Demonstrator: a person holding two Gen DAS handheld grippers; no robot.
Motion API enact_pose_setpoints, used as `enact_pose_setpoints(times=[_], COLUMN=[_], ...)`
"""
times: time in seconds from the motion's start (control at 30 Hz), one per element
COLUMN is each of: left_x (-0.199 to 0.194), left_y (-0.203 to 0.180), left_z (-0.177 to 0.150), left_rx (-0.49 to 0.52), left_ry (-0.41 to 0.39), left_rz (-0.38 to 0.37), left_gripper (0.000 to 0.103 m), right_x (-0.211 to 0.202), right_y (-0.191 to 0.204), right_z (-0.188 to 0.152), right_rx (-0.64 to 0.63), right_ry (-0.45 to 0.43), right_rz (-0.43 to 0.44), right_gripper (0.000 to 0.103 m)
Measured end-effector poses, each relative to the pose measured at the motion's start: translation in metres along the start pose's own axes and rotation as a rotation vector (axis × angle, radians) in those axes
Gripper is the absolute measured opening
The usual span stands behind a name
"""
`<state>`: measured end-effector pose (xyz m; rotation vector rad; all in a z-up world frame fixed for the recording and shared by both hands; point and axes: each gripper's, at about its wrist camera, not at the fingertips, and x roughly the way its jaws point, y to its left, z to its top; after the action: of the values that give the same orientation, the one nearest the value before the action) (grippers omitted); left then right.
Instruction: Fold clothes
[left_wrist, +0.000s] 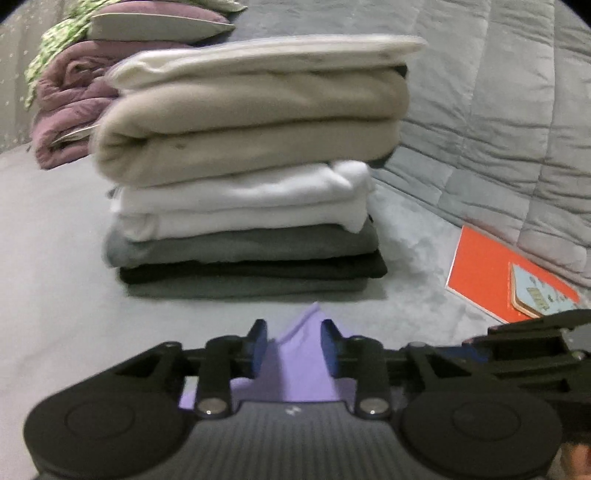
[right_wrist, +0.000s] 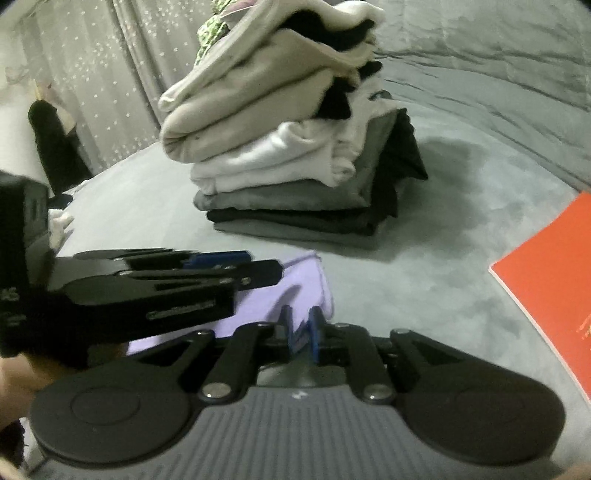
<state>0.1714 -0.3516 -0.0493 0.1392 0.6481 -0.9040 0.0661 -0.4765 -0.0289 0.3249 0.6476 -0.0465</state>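
Left hand-held gripper (left_wrist: 294, 341): nearest in the left wrist view; blue pads closed on a raised peak of the lilac garment (left_wrist: 295, 369), so it holds cloth.
Right hand-held gripper (right_wrist: 300, 328): nearest in the right wrist view; pads drawn narrow on a thin edge of the same garment, just beside the left one.
Lilac garment: lies on the bed (left_wrist: 55, 240) in front of the stack, between the two grippers, only partly seen.
Slip risk: the right pads appear to pinch little cloth; a pull could let that edge drop and spoil the fold.
Collision risk: the two grippers sit very close, so crossing motions may knock them together.
Folded stack (left_wrist: 251, 166): farther up the bed; tall, with beige and white upper layers overhanging the dark lower ones. A garment set on top off-centre, or a bump, could topple it.
Orange book (right_wrist: 554, 277): toward the right edge of the bed, well apart from the stack; a swung sleeve could drag over it.
Quilt (left_wrist: 498, 110): farthest, bunched behind the stack.
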Motion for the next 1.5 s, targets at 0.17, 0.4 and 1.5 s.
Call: enact_pose_setpoints(times=[0.17,0.4,1.5], left_x=[-0.043,-0.104,-0.224], left_y=[0.032,0.085,0.233], left_z=[-0.001,-0.011,-0.111], left_rx=[-0.019,-0.053,-0.115], left_ry=[0.013,0.03,0.188], left_rz=[0.043,0.14,0.338], left_gripper=[0.038,0.04,0.0], right_x=[-0.004,0.002,0.113], right_y=[0.018,0.062,0.209], right_z=[0.003,0.006,-0.005], right_rx=[-0.011,-0.067,-0.613], right_ry=[0.025,0.066,0.259], right_rz=[0.024,0.06,0.217], right_gripper=[0.036,0.036,0.003])
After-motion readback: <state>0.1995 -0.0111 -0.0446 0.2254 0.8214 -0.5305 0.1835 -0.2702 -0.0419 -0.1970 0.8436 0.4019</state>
